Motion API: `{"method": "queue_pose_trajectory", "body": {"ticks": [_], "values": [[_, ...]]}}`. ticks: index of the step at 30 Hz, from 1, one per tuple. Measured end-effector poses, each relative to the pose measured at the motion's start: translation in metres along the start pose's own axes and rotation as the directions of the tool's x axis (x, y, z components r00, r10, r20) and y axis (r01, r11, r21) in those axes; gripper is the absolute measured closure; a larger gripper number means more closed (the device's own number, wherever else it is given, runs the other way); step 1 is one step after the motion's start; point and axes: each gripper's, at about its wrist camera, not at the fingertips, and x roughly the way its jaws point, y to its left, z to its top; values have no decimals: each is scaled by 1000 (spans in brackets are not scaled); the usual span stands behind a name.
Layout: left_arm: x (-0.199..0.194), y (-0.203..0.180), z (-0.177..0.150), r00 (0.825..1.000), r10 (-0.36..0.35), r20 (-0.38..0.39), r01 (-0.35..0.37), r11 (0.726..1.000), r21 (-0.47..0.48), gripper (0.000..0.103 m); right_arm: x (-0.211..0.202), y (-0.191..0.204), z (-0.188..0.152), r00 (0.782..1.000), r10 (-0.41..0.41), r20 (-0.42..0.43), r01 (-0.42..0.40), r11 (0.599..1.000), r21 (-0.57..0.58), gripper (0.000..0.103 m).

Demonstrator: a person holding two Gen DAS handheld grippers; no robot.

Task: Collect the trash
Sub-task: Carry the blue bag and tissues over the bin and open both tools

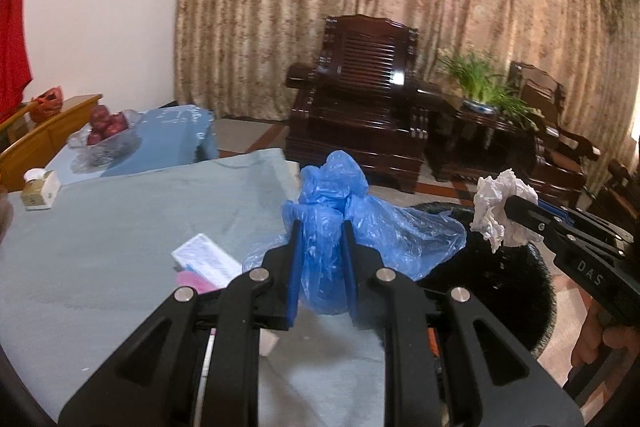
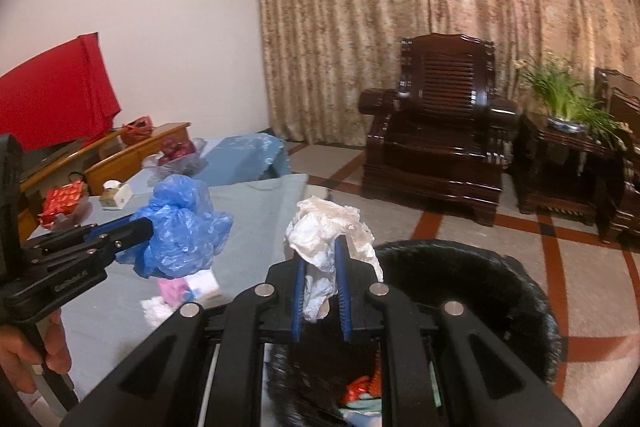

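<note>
Blue plastic bag (image 1: 324, 227) sits clamped between the left gripper (image 1: 322, 239) pads, past the grey-clothed table (image 1: 100, 239) edge, beside the black bin (image 1: 500, 279).
Right wrist view: right gripper (image 2: 322, 259) pinches crumpled white paper (image 2: 324, 231) above the bin's rim (image 2: 480, 267); open tiled floor (image 2: 520, 239) lies beyond.

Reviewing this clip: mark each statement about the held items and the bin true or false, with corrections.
1. The left tongs grip a blue plastic bag. True.
2. The right tongs are empty. False: they clamp crumpled white paper.
3. The black bin stands on the floor beside the table. True.
4. The bin is empty. False: red and pale scraps show inside.
5. A bowl of red fruit sits on the far table. True.
</note>
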Motion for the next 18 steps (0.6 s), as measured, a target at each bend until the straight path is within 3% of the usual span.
{"method": "queue_pose_trajectory", "body": {"ticks": [18], "values": [[45,-86,-19,986,-154,-64,159,984,85,86,-28,-73,-27,988,-152,-36,155,985,72,89]]}}
